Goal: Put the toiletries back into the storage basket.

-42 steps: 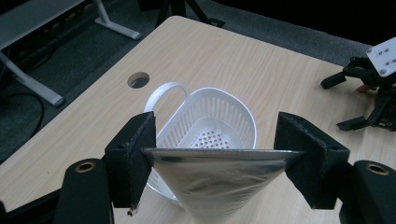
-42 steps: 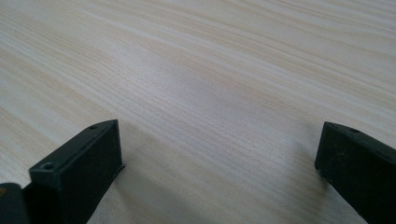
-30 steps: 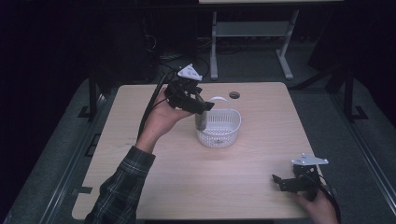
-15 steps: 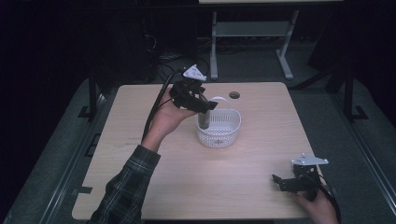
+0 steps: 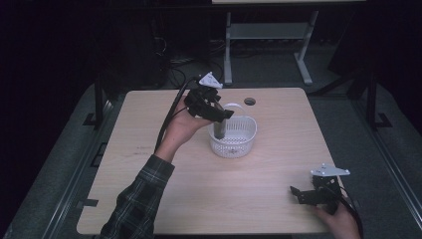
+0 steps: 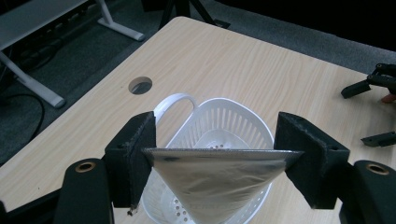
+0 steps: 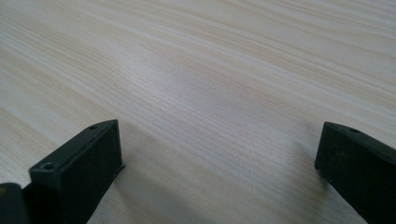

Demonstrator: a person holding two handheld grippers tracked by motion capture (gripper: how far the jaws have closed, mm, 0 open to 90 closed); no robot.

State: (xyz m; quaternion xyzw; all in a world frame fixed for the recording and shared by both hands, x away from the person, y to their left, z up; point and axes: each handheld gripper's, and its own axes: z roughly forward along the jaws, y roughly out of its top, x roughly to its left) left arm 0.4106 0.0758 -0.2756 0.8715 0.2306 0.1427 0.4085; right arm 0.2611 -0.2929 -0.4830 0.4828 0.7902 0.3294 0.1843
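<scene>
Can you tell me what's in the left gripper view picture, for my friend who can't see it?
Two black gripper jaws squeeze the flat top edge of a grey, cone-shaped filter, holding it point-down just above a white plastic basket full of little holes. The basket sits on a light wooden table with a small round hole in it.

1. The cone [image 6: 219,179] is grey and metallic with its point down and wide rim level, clamped at the rim over the basket, tip inside it.
2. The basket [image 5: 239,139] is white perforated plastic with a loop handle, upright at the table's middle rear.
</scene>
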